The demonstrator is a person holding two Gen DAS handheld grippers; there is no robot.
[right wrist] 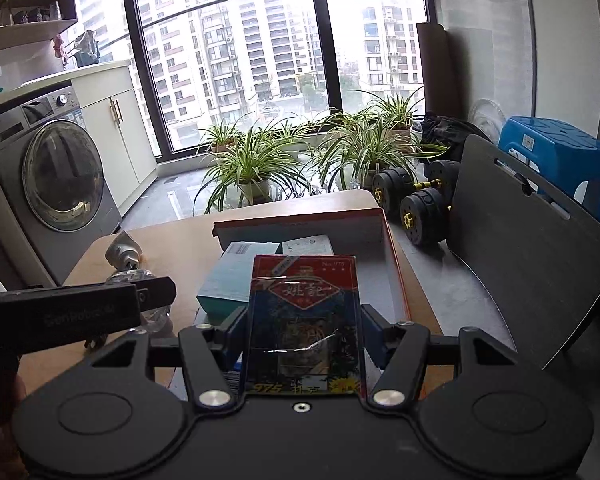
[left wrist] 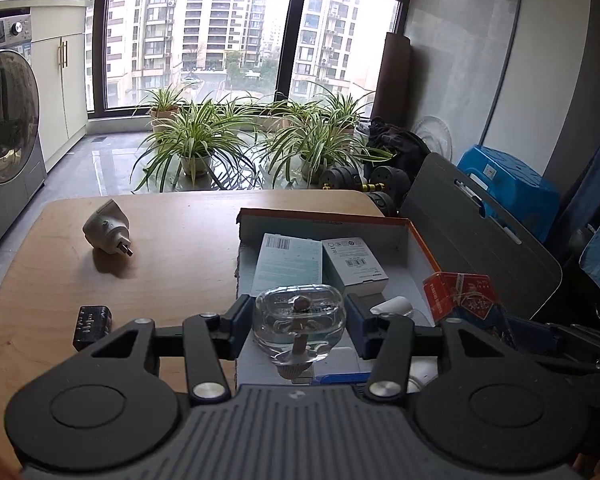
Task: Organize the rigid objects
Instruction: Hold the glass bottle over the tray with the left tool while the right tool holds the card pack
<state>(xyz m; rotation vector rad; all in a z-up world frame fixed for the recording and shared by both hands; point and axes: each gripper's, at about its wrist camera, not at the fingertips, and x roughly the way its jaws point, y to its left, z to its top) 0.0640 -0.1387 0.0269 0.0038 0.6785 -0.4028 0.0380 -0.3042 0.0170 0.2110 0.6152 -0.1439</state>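
My left gripper (left wrist: 298, 330) is shut on a clear glass knob (left wrist: 300, 308) with a metal screw through it, held above the near left edge of an open orange-rimmed box (left wrist: 418, 240). My right gripper (right wrist: 305, 328) is shut on a red and blue pack of playing cards (right wrist: 304, 292), held upright over the near part of the same box (right wrist: 396, 264). Inside the box lie a teal carton (right wrist: 236, 276) and a white carton (left wrist: 354, 264). The right wrist view shows the left gripper's finger (right wrist: 100, 308) from the side, with the knob (right wrist: 156, 316) behind it.
A white plug adapter (left wrist: 106, 232) and a small black block (left wrist: 92, 324) lie on the wooden table (left wrist: 172, 264) left of the box. A dark chair back (right wrist: 532, 264) stands at the right. Dumbbells (right wrist: 416, 212), potted plants (left wrist: 196, 140) and a washing machine (right wrist: 60, 176) lie beyond the table.
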